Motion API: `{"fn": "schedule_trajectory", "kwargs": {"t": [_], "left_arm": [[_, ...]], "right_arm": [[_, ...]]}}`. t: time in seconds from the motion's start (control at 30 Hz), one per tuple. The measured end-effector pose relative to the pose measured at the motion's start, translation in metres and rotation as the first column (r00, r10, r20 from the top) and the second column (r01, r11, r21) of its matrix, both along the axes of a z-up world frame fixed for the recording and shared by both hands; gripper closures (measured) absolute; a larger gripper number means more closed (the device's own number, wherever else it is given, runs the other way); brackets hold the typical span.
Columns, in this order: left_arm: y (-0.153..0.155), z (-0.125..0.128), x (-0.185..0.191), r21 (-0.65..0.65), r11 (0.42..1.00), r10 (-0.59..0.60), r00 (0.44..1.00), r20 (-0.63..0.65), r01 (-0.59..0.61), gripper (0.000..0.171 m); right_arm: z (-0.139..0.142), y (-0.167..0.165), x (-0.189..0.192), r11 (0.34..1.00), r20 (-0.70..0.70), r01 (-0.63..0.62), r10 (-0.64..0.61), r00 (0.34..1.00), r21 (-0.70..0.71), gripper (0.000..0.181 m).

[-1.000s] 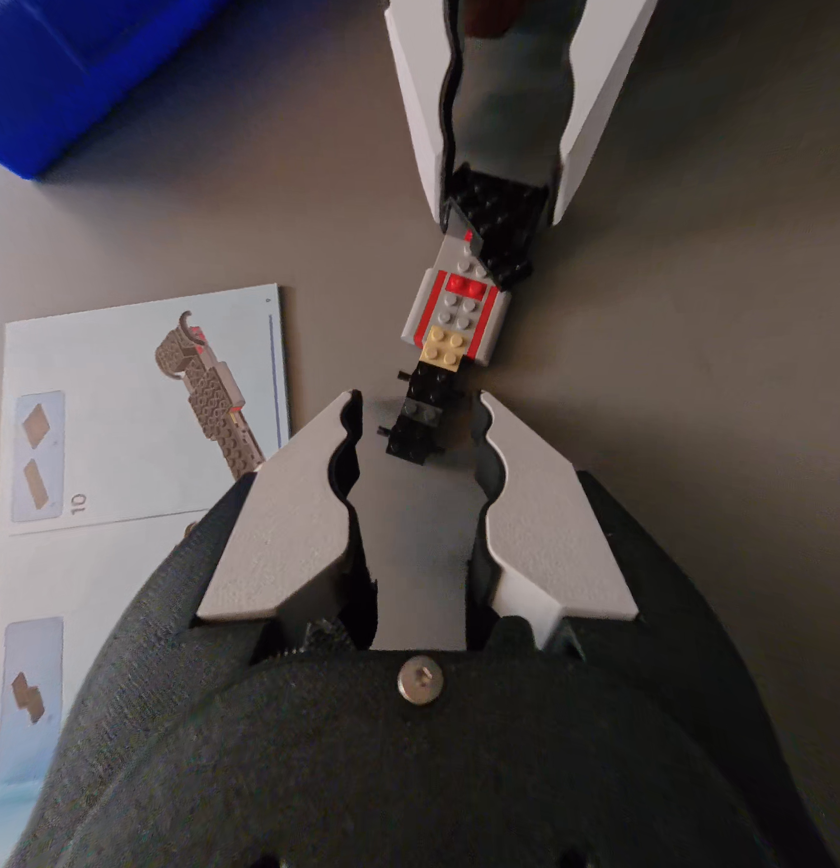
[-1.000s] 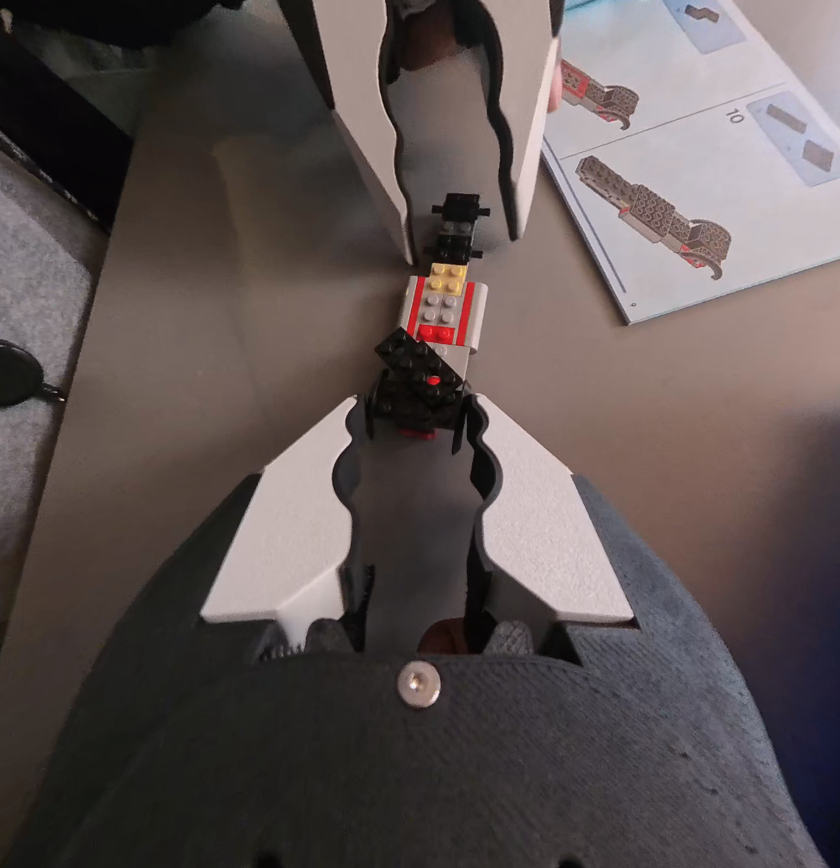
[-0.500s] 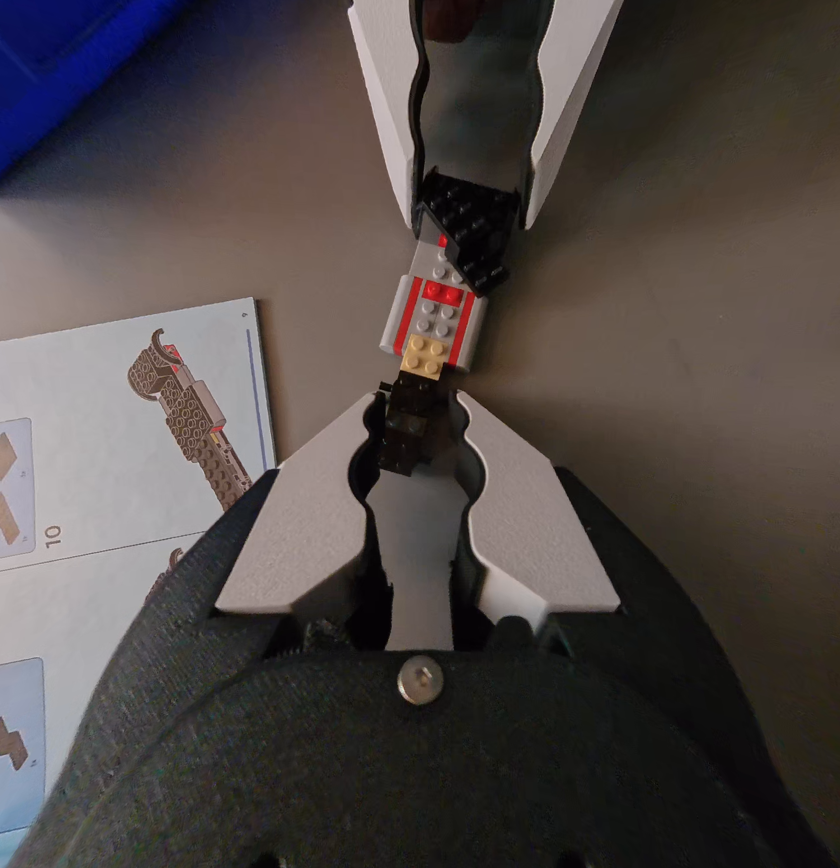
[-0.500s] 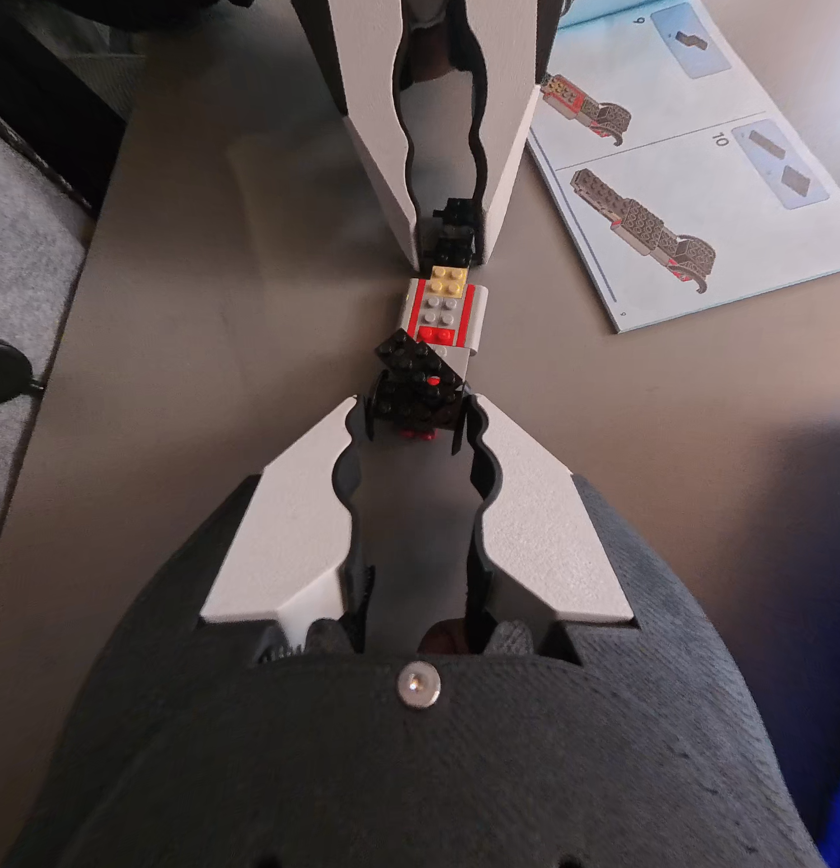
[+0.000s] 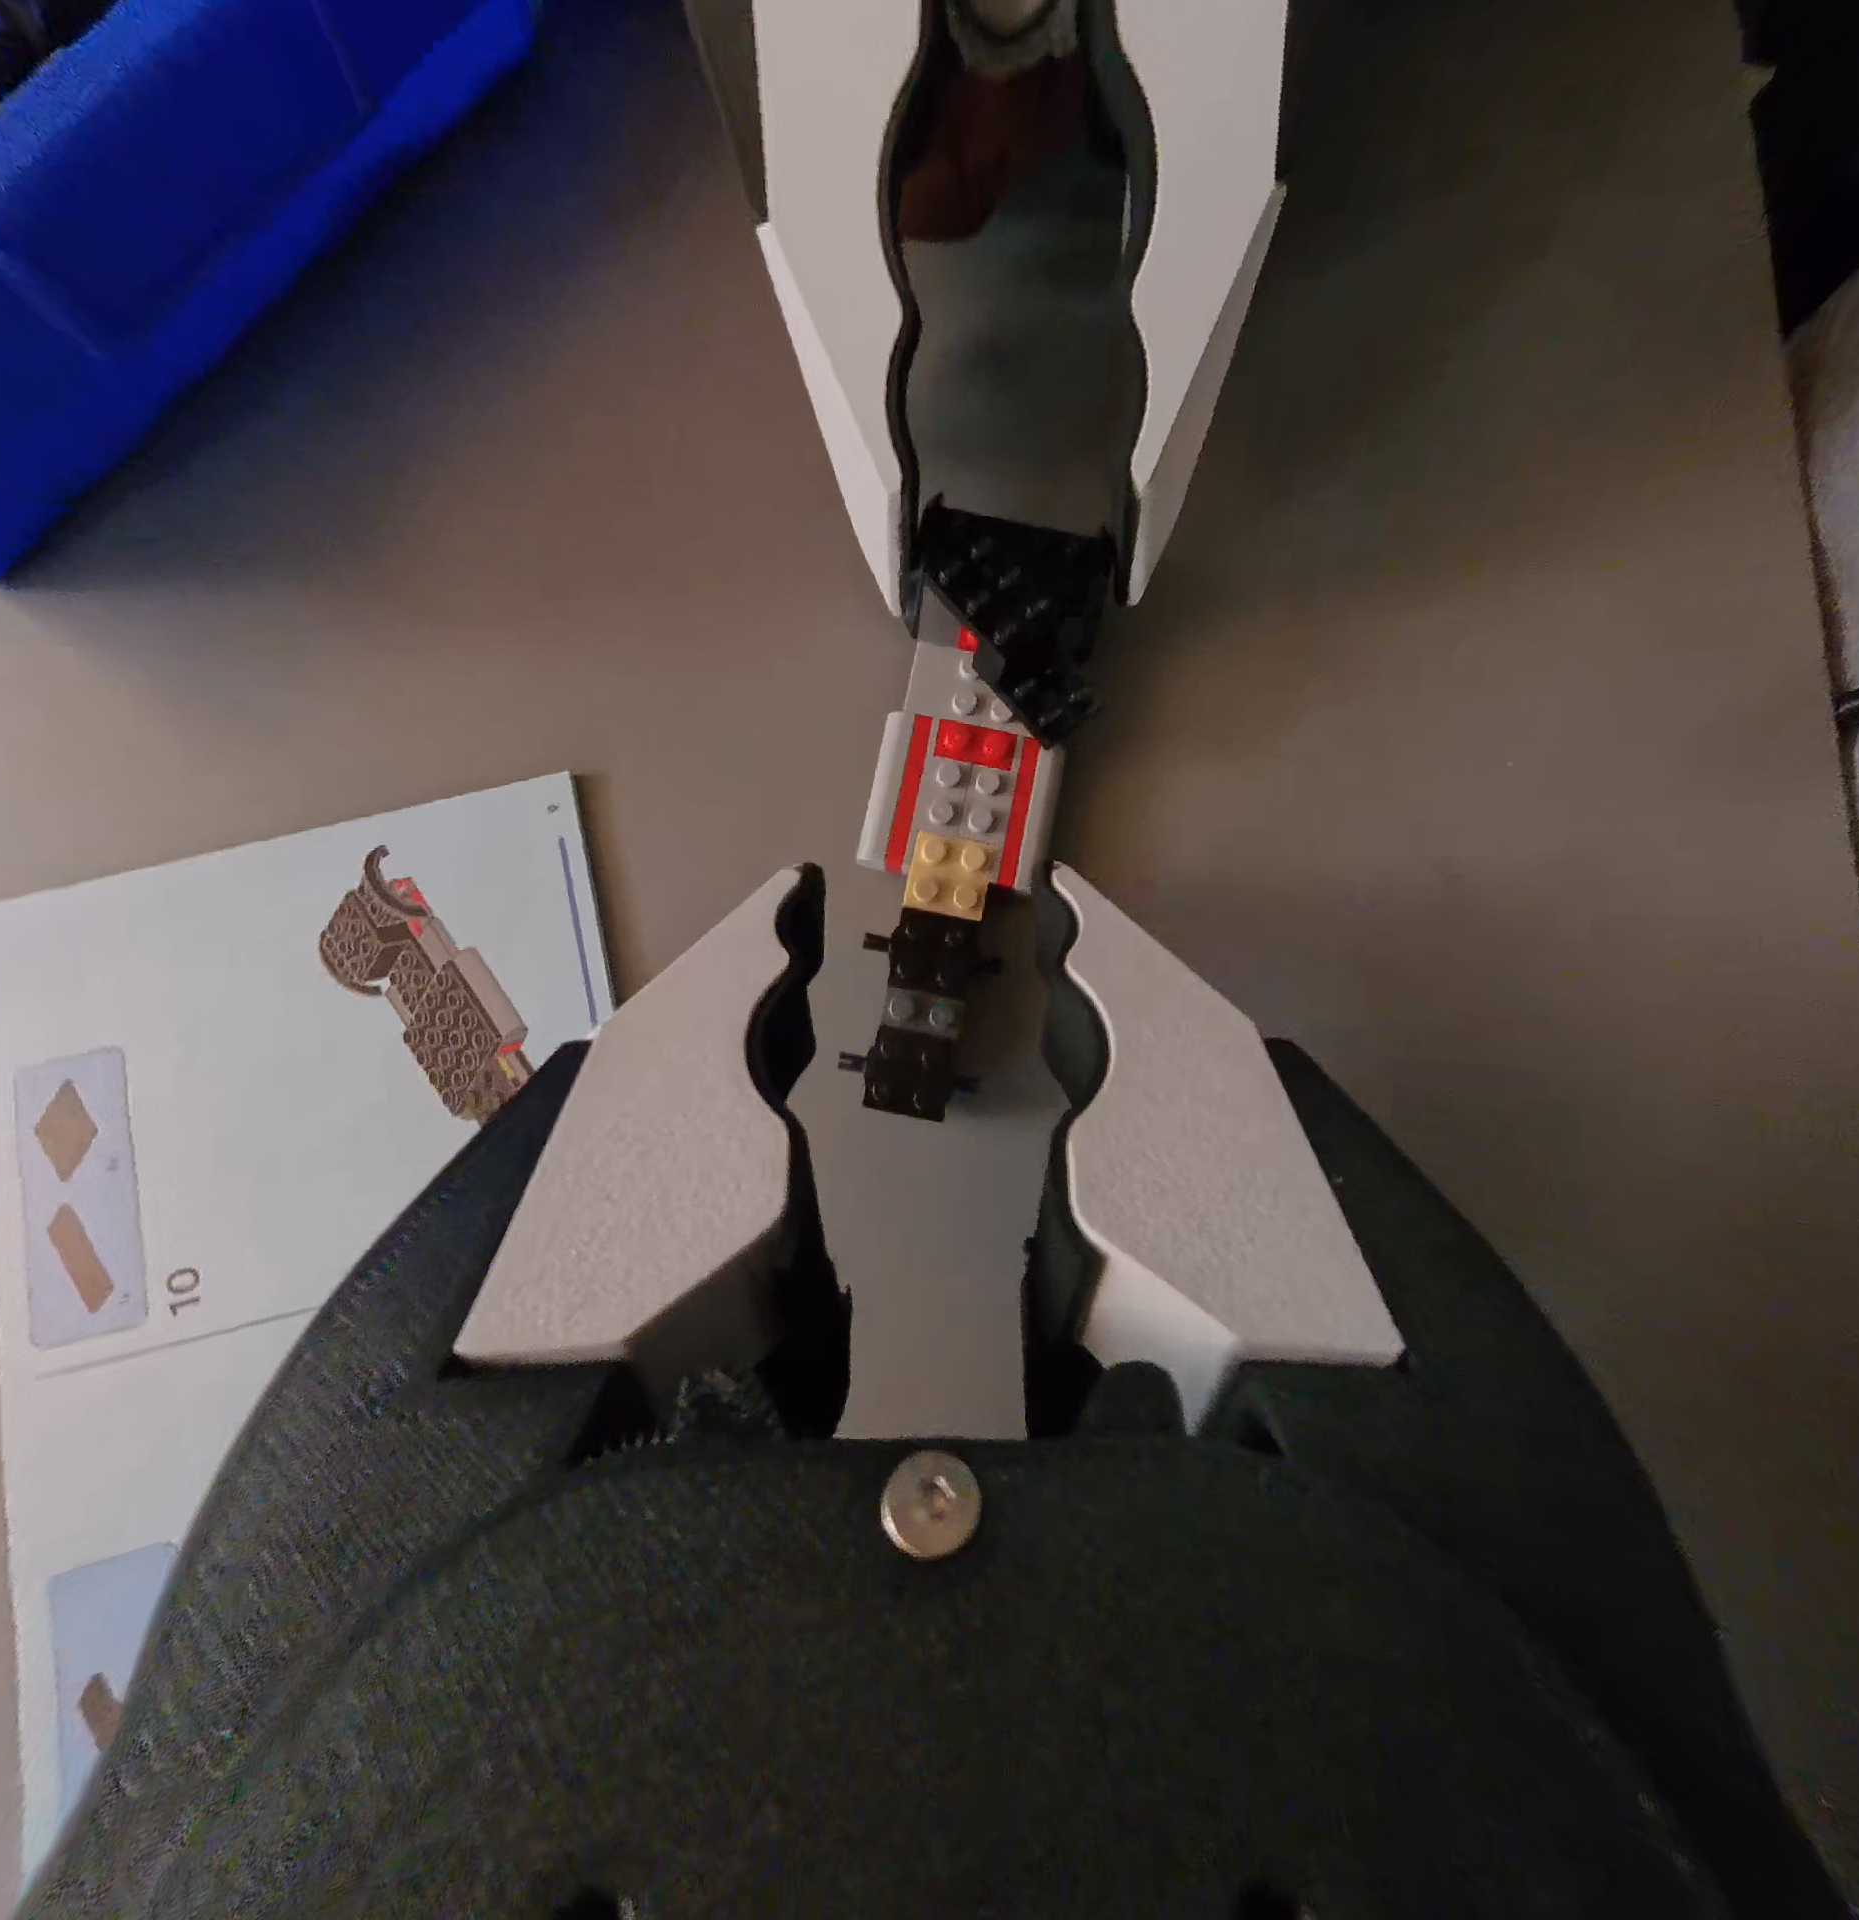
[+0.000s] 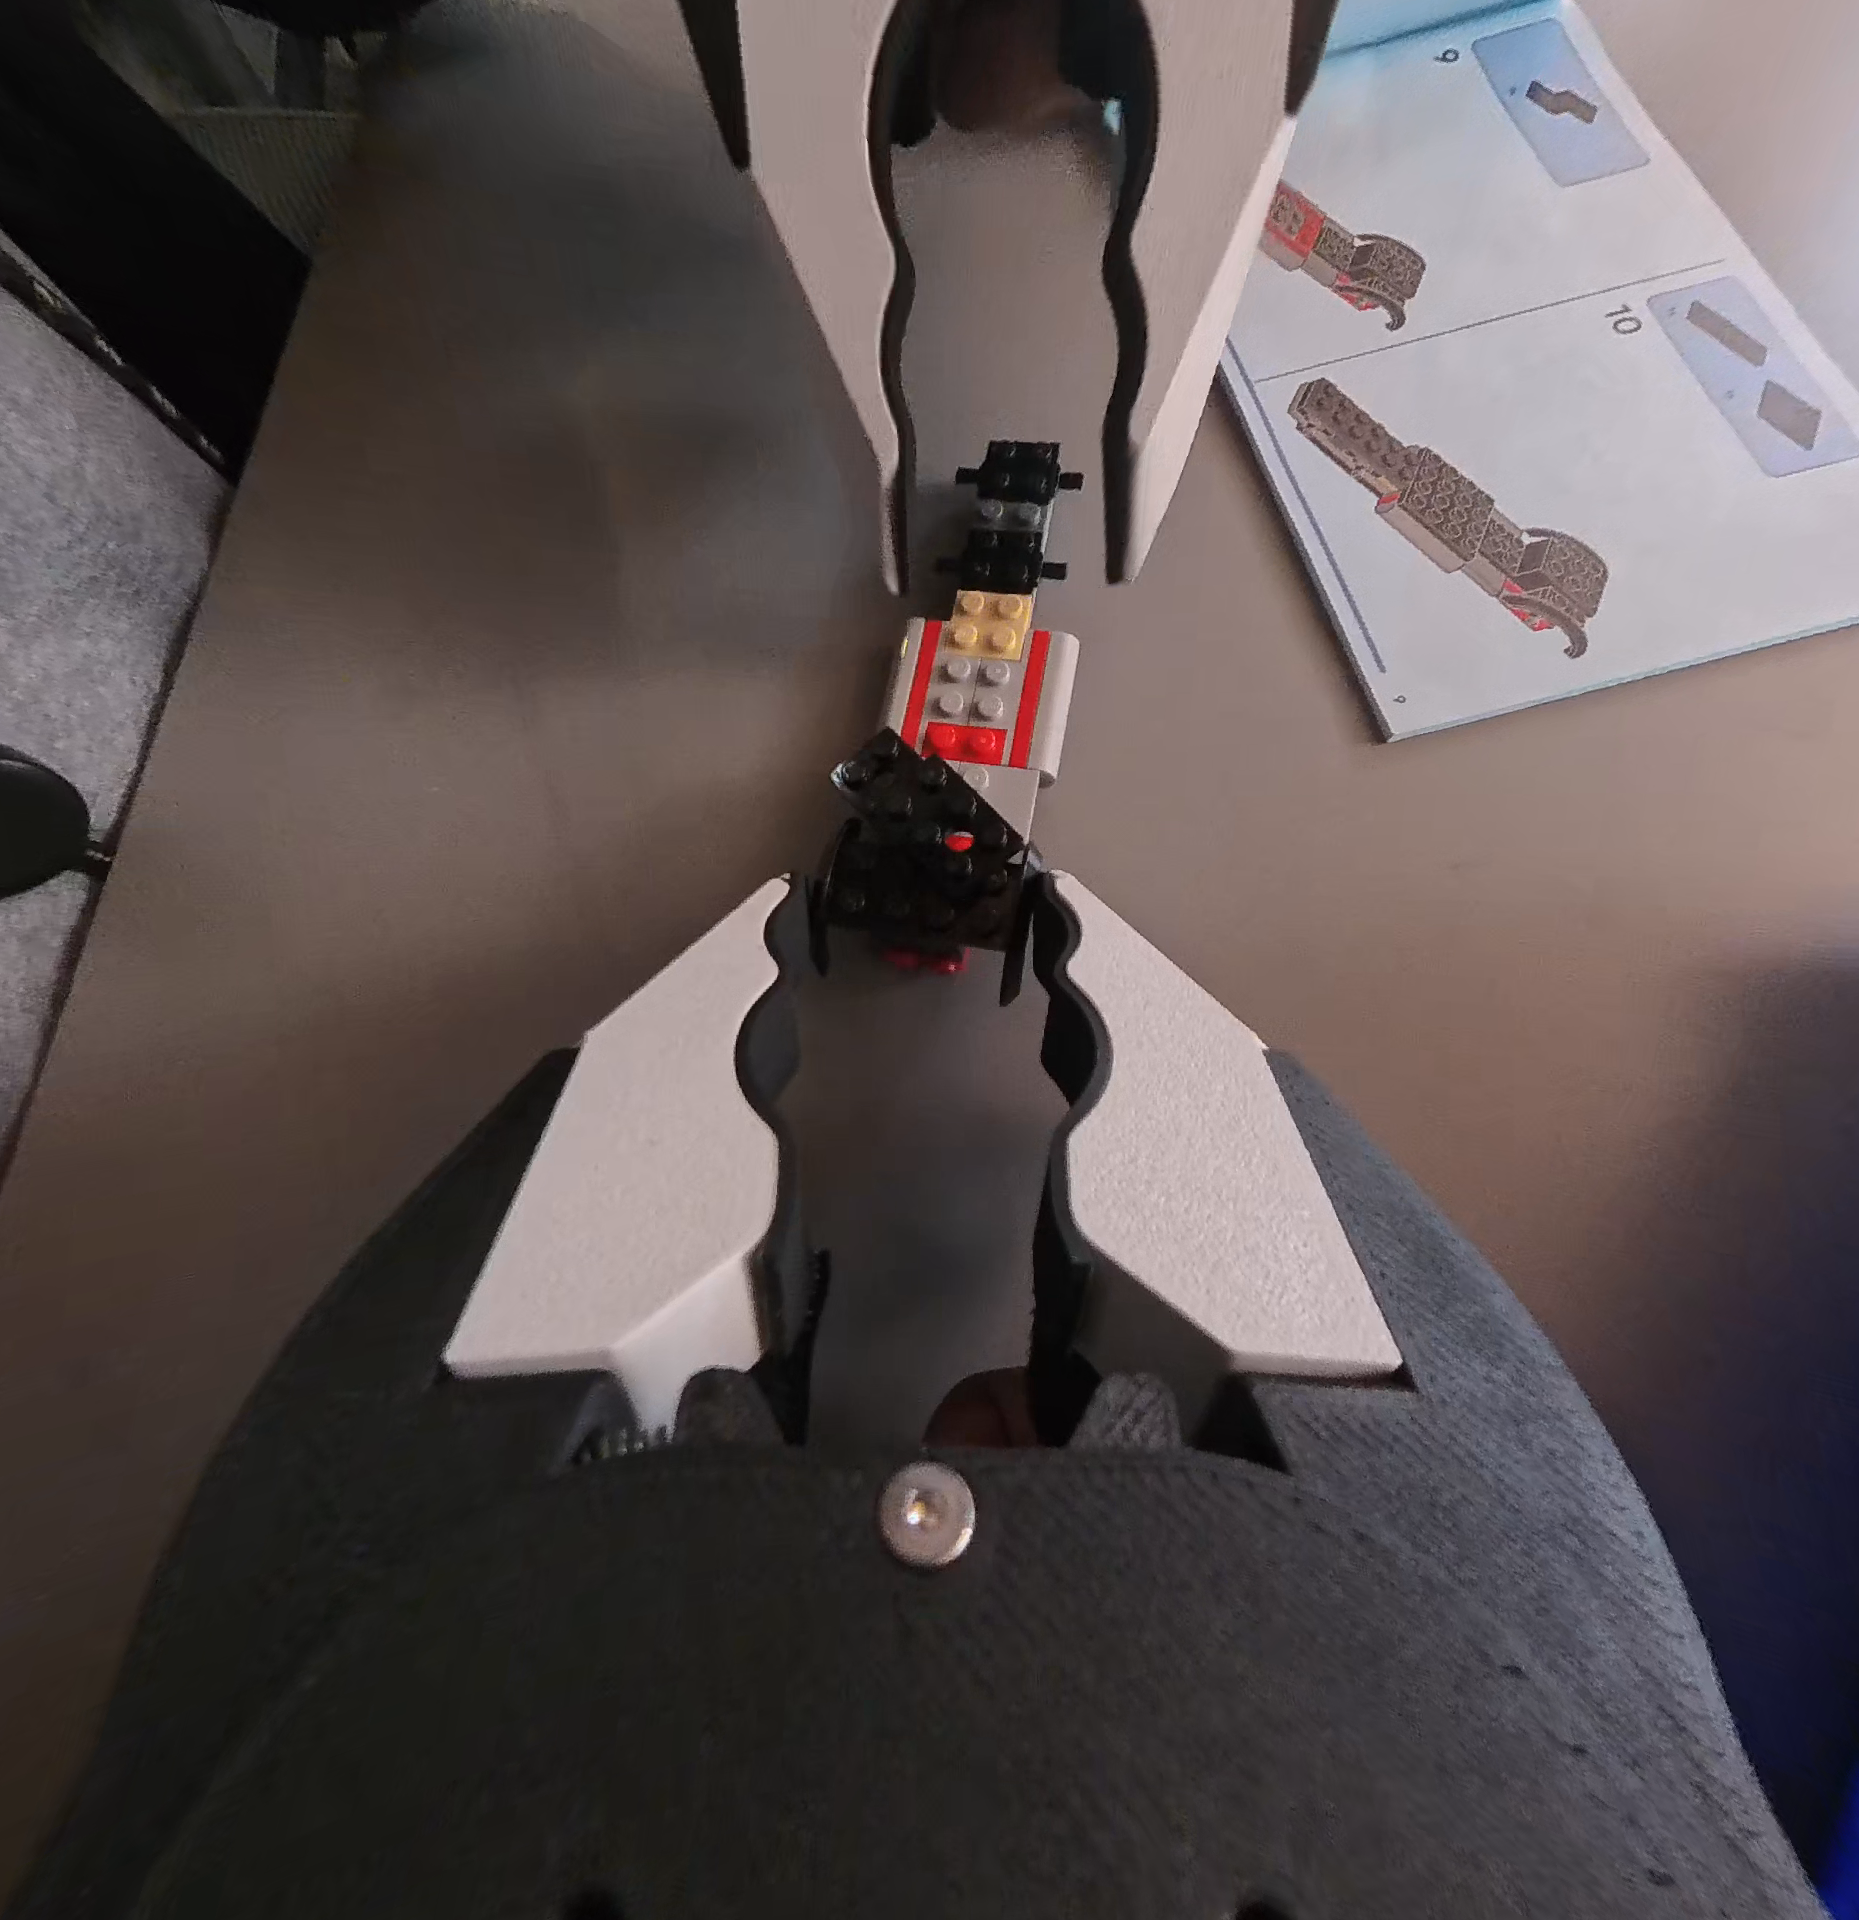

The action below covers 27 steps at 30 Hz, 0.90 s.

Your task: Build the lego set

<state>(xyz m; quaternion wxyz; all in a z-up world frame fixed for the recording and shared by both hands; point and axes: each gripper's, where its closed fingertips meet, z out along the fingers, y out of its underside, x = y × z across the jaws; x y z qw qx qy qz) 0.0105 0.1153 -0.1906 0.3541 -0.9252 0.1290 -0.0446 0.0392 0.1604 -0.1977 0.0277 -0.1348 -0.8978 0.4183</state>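
Long, narrow lego model (image 5: 961, 810) lying flat on the bench (image 5: 1424, 935), studs up, running from 12 to 6 o'clock in the left wrist view. At the 12 o'clock end, a black studded wedge plate (image 5: 1018, 613) set askew, pinched between the tips of the right claw (image 6: 920, 925). Mid-body grey with red side stripes and a red two-stud piece. Then a tan square plate (image 5: 951, 875). At 6 o'clock, a slim black tail (image 5: 920, 1023) with a grey band and small side pegs, loose between the spread tips of the left claw (image 5: 930, 883).
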Motion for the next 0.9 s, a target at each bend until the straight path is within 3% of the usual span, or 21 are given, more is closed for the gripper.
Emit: {"fn": "schedule_trajectory", "kwargs": {"t": [0.3, 0.9], "left_arm": [[0.003, -0.007, 0.005, -0.089, 0.992, -0.099, 0.994, -0.050, 0.094, 0.139], [-0.002, -0.017, 0.002, -0.187, 0.973, -0.158, 0.981, -0.111, 0.135, 0.156]], "right_arm": [[0.000, 0.000, 0.001, 1.000, -0.011, -0.003, 0.003, 1.000, 0.000, 0.134], [0.000, 0.000, 0.001, 1.000, -0.015, 0.000, 0.000, 1.000, -0.001, 0.134]]}}
